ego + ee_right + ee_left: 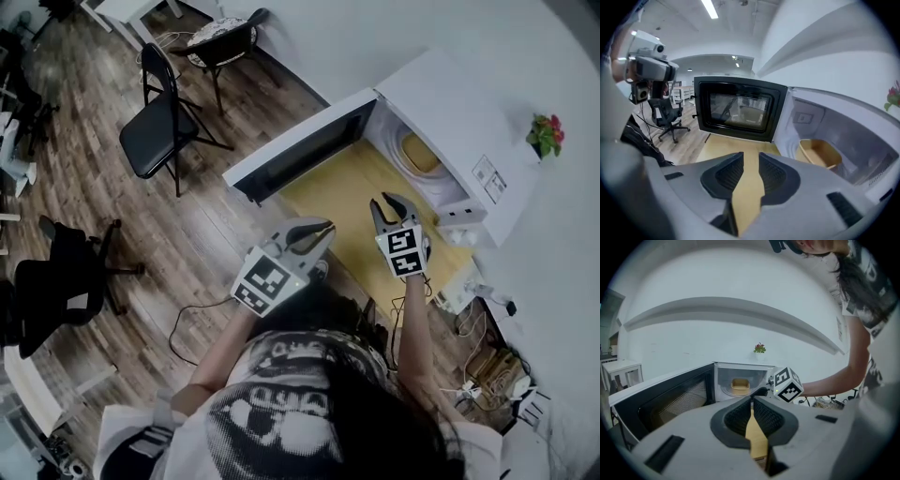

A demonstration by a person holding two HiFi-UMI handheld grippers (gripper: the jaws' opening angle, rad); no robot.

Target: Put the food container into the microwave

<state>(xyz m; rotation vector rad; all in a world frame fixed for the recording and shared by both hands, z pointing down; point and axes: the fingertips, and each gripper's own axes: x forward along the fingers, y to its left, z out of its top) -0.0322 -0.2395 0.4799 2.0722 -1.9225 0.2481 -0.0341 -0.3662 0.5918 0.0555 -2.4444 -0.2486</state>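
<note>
While the food container [419, 153] is sitting inside the microwave [469, 112] (its door [300, 150] swung wide), the right tongs [387, 200] are hanging parted and empty over the table [328, 187], and the left tongs [325, 228] are pressing tip to tip, gripping nothing, just beside them.

The microwave [469, 112] stands open toward the table [328, 192]. Its swung-out door [300, 150] walls the left side; the food container [420, 153] takes up the cavity floor.

Glossy white microwave [450, 112], matt tan food container [820, 152], smooth wooden table [337, 192], wood-plank floor [187, 216]
</note>
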